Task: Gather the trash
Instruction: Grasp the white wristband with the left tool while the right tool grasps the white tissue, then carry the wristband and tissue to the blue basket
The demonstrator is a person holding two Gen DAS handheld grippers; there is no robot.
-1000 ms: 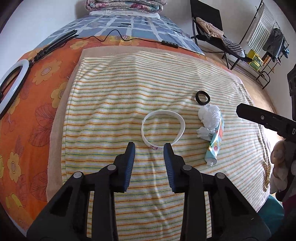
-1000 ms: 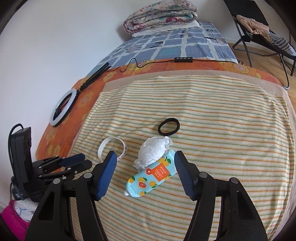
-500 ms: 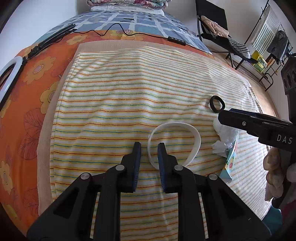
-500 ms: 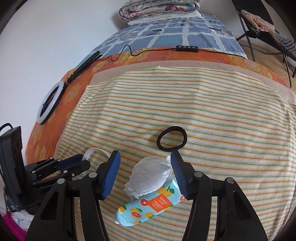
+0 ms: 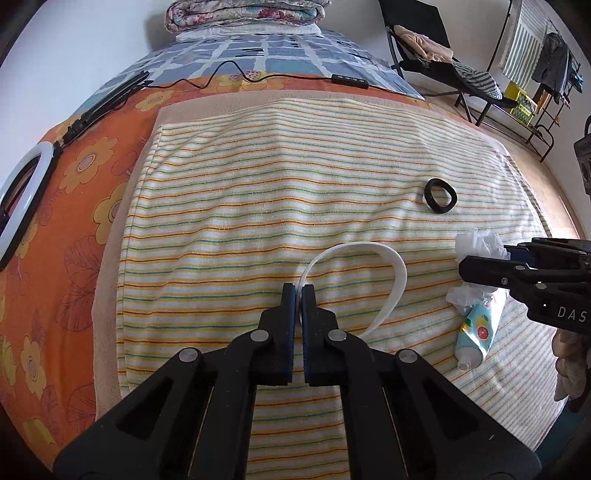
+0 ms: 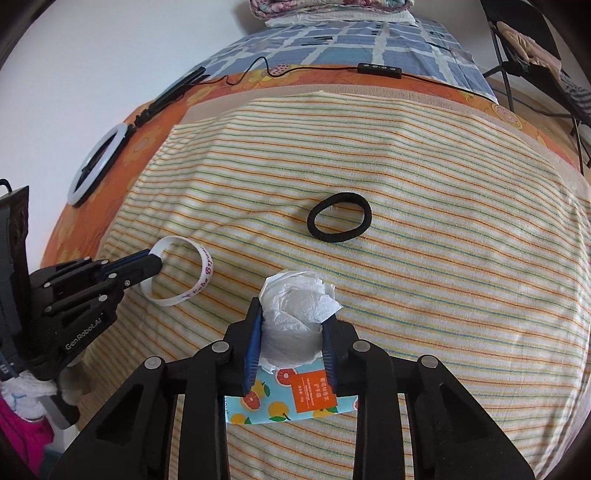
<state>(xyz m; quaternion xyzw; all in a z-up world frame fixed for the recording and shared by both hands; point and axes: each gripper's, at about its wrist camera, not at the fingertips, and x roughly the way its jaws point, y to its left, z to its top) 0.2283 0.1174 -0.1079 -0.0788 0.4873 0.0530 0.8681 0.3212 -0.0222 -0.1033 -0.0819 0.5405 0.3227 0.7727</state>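
Observation:
My left gripper (image 5: pixel 299 290) is shut on the near edge of a white wristband (image 5: pixel 395 269) that lies on the striped towel (image 5: pixel 258 192); it also shows in the right wrist view (image 6: pixel 201 267). My right gripper (image 6: pixel 291 314) is shut on a crumpled white tissue (image 6: pixel 295 306), which also shows in the left wrist view (image 5: pixel 478 240). A light-blue tube with orange fruit print (image 6: pixel 288 398) lies just under the tissue. A black hair tie (image 6: pixel 340 217) lies further back on the towel.
The towel covers an orange flowered bedspread (image 5: pixel 55 206). A ring light (image 5: pixel 22 192) on a black stand and a cable with a remote (image 5: pixel 349 80) lie at the far left and back. Folded blankets (image 5: pixel 243 11) are at the bed's head; a chair and rack (image 5: pixel 443 55) stand right.
Both grippers moved forward and closed: the left one onto the wristband's edge, the right one onto the crumpled tissue.

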